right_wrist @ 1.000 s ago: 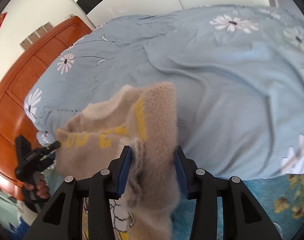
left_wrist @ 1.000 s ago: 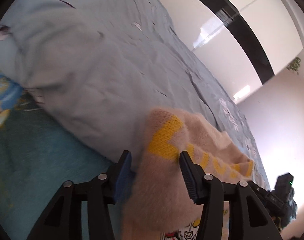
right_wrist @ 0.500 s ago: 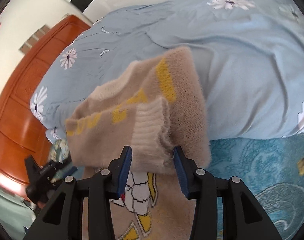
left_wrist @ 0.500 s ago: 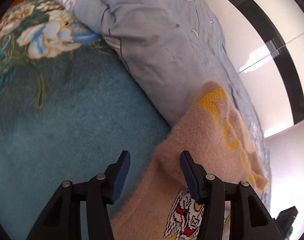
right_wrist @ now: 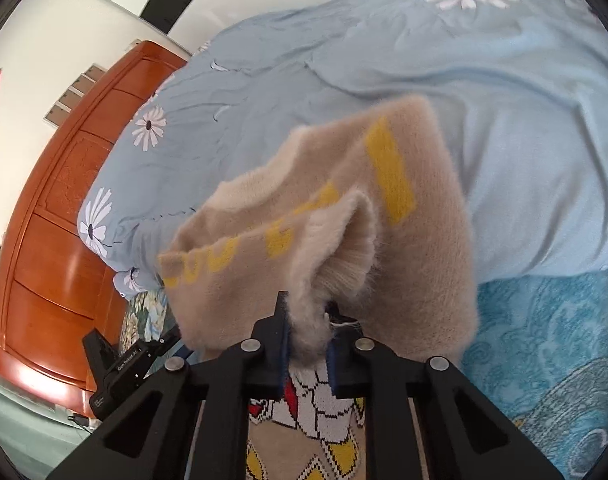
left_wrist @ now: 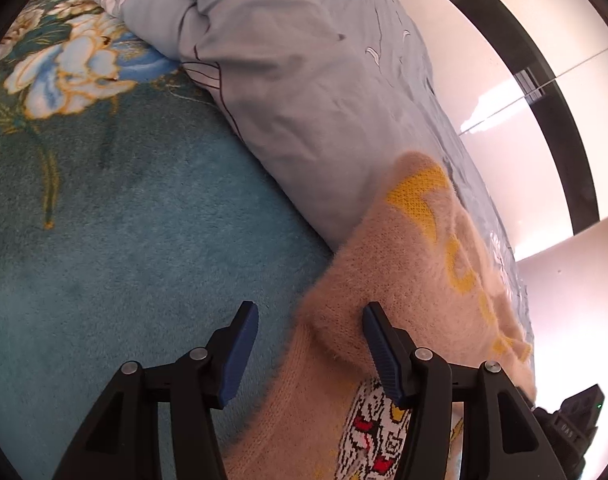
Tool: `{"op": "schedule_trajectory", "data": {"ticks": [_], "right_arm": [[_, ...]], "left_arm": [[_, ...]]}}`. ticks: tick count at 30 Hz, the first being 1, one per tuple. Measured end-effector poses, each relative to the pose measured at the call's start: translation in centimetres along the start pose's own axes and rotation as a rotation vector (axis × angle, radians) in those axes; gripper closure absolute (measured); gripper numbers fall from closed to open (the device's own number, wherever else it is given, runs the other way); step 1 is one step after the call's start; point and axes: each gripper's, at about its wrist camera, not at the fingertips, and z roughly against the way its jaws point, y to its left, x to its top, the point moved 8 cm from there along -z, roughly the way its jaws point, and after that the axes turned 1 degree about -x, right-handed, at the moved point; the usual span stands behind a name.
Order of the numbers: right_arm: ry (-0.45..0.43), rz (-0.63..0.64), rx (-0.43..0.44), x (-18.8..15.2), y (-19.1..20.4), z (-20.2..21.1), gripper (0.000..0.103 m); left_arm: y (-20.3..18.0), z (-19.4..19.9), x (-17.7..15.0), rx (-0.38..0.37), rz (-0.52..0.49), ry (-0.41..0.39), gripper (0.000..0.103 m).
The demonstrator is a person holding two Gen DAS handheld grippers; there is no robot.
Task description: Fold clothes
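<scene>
Covering the bed, a teal floral plush blanket [left_wrist: 124, 240] meets a rumpled pale-blue daisy-print quilt [right_wrist: 464, 80]; a carved orange-brown wooden cabinet [right_wrist: 52, 240] stands beyond. The fuzzy beige sweater with yellow lettering [right_wrist: 416, 264] straddles both — right gripper [right_wrist: 306, 354] just closed, pinching its cuff; left gripper [left_wrist: 310, 354] half-open, one pad touching the fold.

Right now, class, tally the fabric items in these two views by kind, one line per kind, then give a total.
Sweater: 1
Duvet: 1
Blanket: 1
Total: 3
</scene>
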Motion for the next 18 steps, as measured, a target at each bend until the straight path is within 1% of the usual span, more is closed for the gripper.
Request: {"op": "schedule_trajectory", "data": {"ticks": [2, 4, 6, 9, 11, 13, 16, 18], "right_arm": [[-0.064, 0.050, -0.009, 0.9, 0.8, 1.8, 0.089], [-0.101, 0.093, -0.039, 1.6, 0.9, 2.9, 0.089], [-0.083, 0.094, -0.086, 1.7, -0.3, 2.4, 0.089], [-0.020, 0.070, -0.157, 0.9, -2.8, 0.3, 0.089], [0.001, 0.038, -0.170, 0.4, -3.8, -0.7, 0.089], [-0.007, 0.001, -0.150, 0.4, -4.1, -0.8, 0.089], [0.002, 0.019, -0.168, 0.3, -3.6, -0.6, 0.087], [0.006, 0.049, -0.178, 0.3, -3.2, -0.1, 0.083]], "left_arm": [[-0.3, -0.1, 0.2, -0.010, -0.015, 0.004, 0.044], [-1.0, -0.6, 0.1, -0.010, -0.043, 0.013, 0.040], [-1.4, -1.3, -0.2, -0.001, -0.068, 0.029, 0.039], [-1.3, -2.6, -0.5, 0.026, -0.082, 0.056, 0.039], [-1.0, -3.0, -0.2, 0.034, -0.078, 0.057, 0.037], [-0.7, -3.0, -0.4, 0.024, -0.070, 0.058, 0.037], [-1.2, -3.9, -0.6, 0.014, -0.060, 0.065, 0.037], [-1.0, -4.1, -0.2, -0.002, -0.055, 0.070, 0.037]]}}
